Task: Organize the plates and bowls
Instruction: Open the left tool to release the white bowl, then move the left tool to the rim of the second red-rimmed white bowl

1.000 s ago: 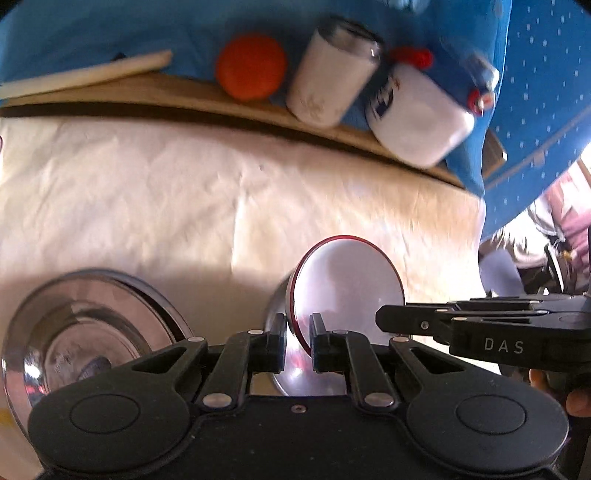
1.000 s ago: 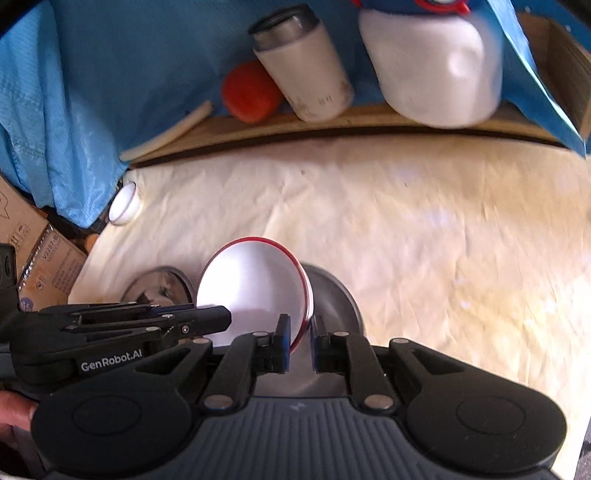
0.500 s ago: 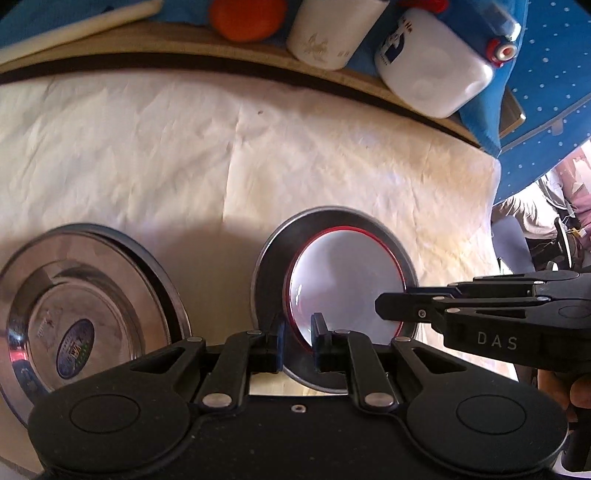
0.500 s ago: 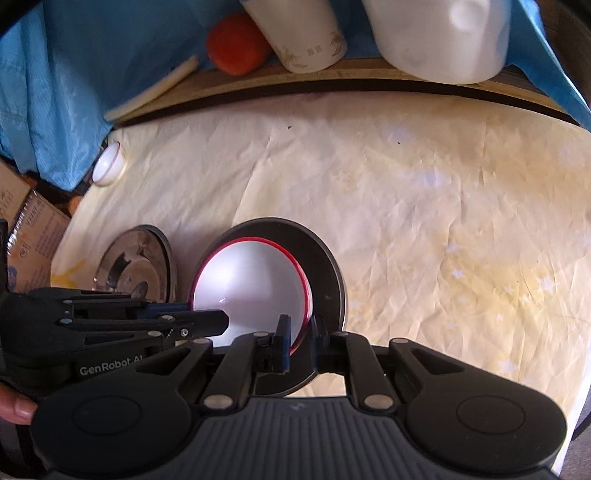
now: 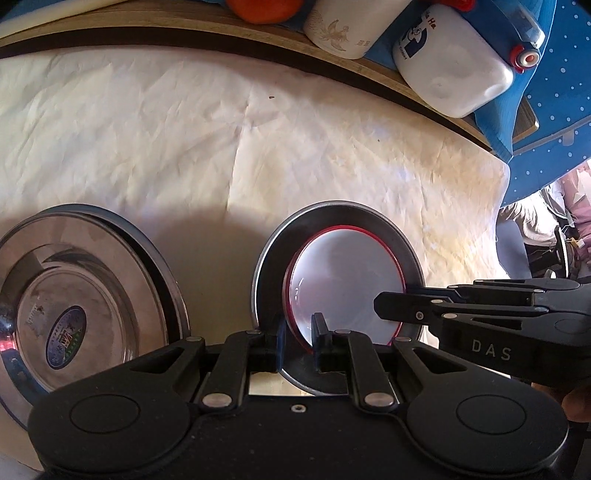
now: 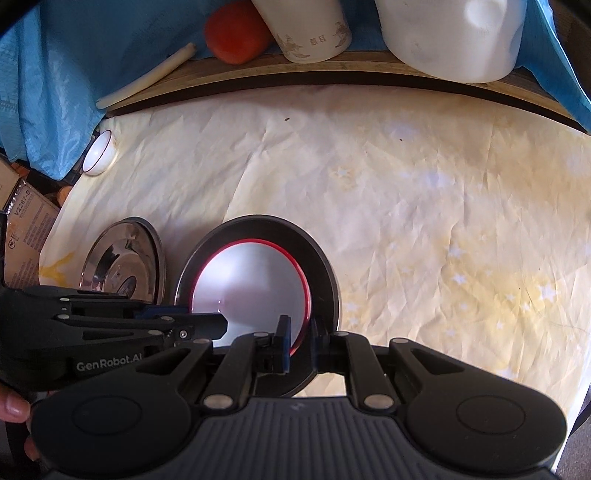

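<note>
- The left gripper (image 5: 298, 338) is closed narrowly on the near-left rim of a white bowl with a red rim (image 5: 343, 284); one pad sits outside the wall, the other inside.
- The right gripper (image 6: 300, 341) pinches the same bowl (image 6: 251, 291) at its near-right rim, jaws narrow around the wall.
- The bowl sits inside a grey metal plate (image 5: 369, 214), near the middle of the near edge of the table; whether its base touches the plate cannot be told.
- A second steel plate (image 5: 92, 306) lies just left of the first, apart from it, with an oval blue and green sticker (image 5: 66, 338) in its centre; the sticker's print is too small to read.
- Seen from the left wrist, the right tool's side reads "DAS"; seen from the right wrist, the left tool's side reads "GenRobot.AI".
- A creased cream cloth (image 6: 406, 192) with faint star shapes covers the table.
- On the wooden ledge (image 6: 332, 70) at the far side stand an orange ball (image 6: 236, 33), a white cup with bird drawings and small unreadable characters (image 6: 310, 33), and a white jug (image 5: 454, 70) with a red cap and a blue label showing "He".
- A small white cup (image 6: 98, 155) sits at the far-left corner of the cloth.
- A cardboard box (image 6: 26, 229) at the left edge bears "V2287-B".
</note>
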